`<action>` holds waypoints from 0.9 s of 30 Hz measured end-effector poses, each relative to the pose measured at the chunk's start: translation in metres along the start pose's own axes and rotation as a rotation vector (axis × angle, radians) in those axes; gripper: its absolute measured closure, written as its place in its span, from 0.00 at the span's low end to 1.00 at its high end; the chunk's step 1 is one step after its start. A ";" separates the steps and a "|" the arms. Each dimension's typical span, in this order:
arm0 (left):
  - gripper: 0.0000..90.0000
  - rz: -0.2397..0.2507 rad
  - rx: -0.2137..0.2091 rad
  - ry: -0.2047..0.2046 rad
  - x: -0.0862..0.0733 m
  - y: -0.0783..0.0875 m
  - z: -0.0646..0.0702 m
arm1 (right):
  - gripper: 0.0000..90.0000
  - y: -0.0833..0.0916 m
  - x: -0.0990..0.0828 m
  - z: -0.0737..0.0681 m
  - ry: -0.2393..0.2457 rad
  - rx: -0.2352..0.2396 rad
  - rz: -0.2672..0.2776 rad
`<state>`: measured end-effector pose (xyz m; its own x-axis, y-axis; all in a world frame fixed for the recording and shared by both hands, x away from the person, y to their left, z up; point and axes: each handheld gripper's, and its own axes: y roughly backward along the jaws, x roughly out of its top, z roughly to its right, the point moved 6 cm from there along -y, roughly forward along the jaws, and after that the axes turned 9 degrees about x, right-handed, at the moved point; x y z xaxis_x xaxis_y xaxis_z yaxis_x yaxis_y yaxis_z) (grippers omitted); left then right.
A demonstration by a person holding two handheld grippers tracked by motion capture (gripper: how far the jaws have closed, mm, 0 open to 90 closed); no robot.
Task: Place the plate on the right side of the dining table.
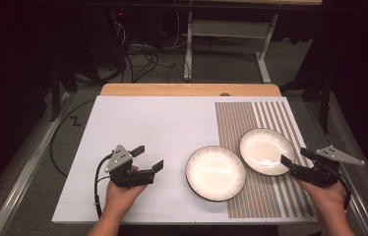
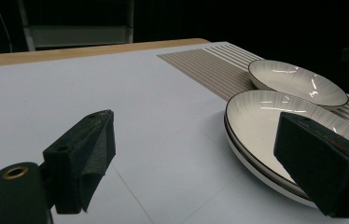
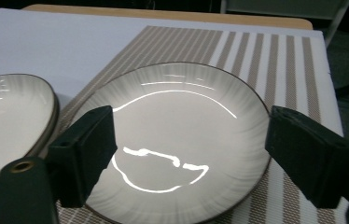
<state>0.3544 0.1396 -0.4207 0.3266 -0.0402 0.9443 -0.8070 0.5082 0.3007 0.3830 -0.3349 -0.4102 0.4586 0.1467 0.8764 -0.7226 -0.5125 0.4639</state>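
Nearest, the left gripper [image 1: 148, 158] hovers over the white board [image 1: 147, 123], jaws wide and empty. The right gripper [image 1: 295, 157], jaws also wide and empty, sits at the far plate's [image 1: 265, 150] right rim. The near plate [image 1: 215, 173] lies left of it, rims touching or overlapping.

Between the widely parted black jaws of the left gripper [image 2: 200, 161], a white table surface [image 2: 116, 93] is seen, with two dark-rimmed, ribbed white plates [image 2: 266, 116] [image 2: 298, 81] set close together at the right beside a brown-striped mat [image 2: 210, 65].
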 end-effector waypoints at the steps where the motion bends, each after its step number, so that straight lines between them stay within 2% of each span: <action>1: 0.14 0.000 0.001 0.000 0.000 0.001 -0.001 | 0.18 0.000 0.001 -0.004 0.009 0.006 0.003; 6: 0.11 0.015 0.004 0.010 0.002 0.005 -0.005 | 0.09 -0.005 0.009 -0.031 0.046 0.058 0.038; 10: 0.07 0.008 0.011 0.003 0.001 0.006 -0.006 | 0.01 -0.013 0.016 -0.056 0.077 0.091 0.059; 15: 0.00 0.009 0.019 -0.021 0.002 0.007 -0.005 | 0.01 -0.025 0.022 -0.087 0.118 0.135 0.069; 18: 0.00 0.008 0.025 -0.043 0.002 0.008 -0.003 | 0.01 -0.031 0.024 -0.102 0.156 0.151 0.073; 21: 0.00 0.011 0.022 -0.046 0.002 0.008 -0.002 | 0.01 -0.033 0.020 -0.110 0.157 0.166 0.100; 23: 0.00 0.014 0.022 -0.048 0.002 0.008 -0.001 | 0.01 -0.033 0.015 -0.113 0.178 0.172 0.083; 27: 0.00 0.031 0.034 -0.058 0.002 0.007 0.001 | 0.01 -0.027 0.012 -0.111 0.182 0.168 0.098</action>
<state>0.3483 0.1423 -0.4168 0.2728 -0.0753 0.9591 -0.8327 0.4809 0.2745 0.3509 -0.2251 -0.3981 0.2789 0.2313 0.9320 -0.6563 -0.6626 0.3608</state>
